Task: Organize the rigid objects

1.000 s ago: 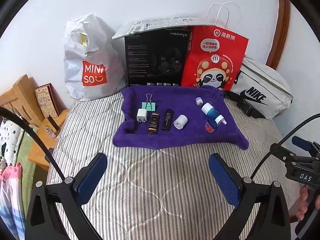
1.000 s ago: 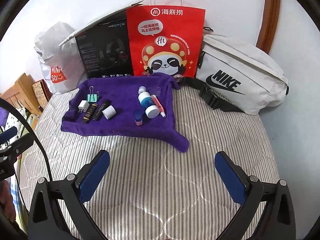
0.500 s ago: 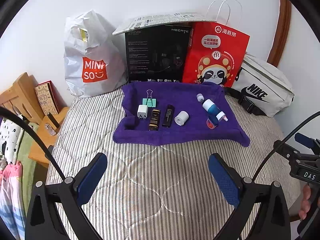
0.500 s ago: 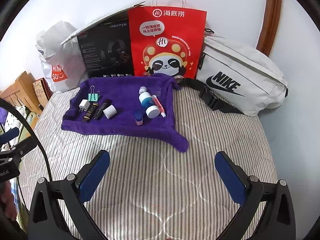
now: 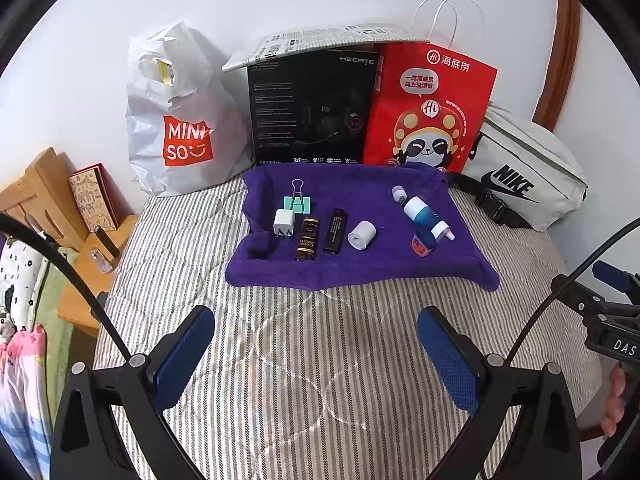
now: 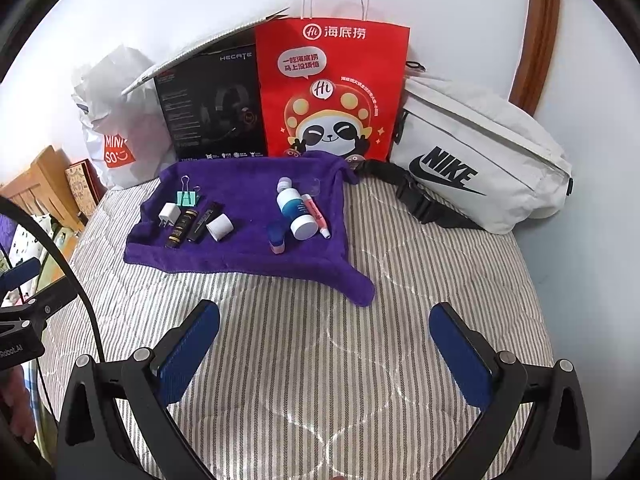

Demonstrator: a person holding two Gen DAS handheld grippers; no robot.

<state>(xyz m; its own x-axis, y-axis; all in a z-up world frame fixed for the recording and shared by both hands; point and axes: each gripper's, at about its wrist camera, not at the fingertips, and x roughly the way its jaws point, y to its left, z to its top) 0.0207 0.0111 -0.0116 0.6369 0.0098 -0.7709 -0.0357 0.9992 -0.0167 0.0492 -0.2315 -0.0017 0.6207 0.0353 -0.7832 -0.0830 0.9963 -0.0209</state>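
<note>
A purple towel [image 5: 360, 264] [image 6: 248, 252] lies on the striped bed with small objects on it. On its left part are a green binder clip [image 5: 298, 203] [image 6: 187, 198], a white charger plug [image 5: 283, 222] [image 6: 168, 214], a brown tube [image 5: 307, 238] [image 6: 182, 227], a black stick [image 5: 335, 230] [image 6: 204, 220] and a white roll [image 5: 361, 235] [image 6: 219, 227]. On its right part lie a blue-and-white bottle [image 5: 420, 212] [image 6: 294, 210], a pink tube [image 6: 316, 211] and a small blue-and-red container [image 5: 421, 243] [image 6: 276, 238]. My left gripper [image 5: 316, 354] and right gripper [image 6: 326, 354] hover open and empty over the bedding, well short of the towel.
Against the wall stand a white Miniso bag [image 5: 180, 120], a black box [image 5: 312, 108], a red panda bag [image 6: 332, 88] and a white Nike bag [image 6: 476, 160]. A wooden bedside stand [image 5: 48, 208] is at the left. Striped bedding [image 6: 320, 360] fills the foreground.
Both grippers have drawn back slightly from the towel, so the objects look a little smaller and farther. Nothing on the towel has moved.
</note>
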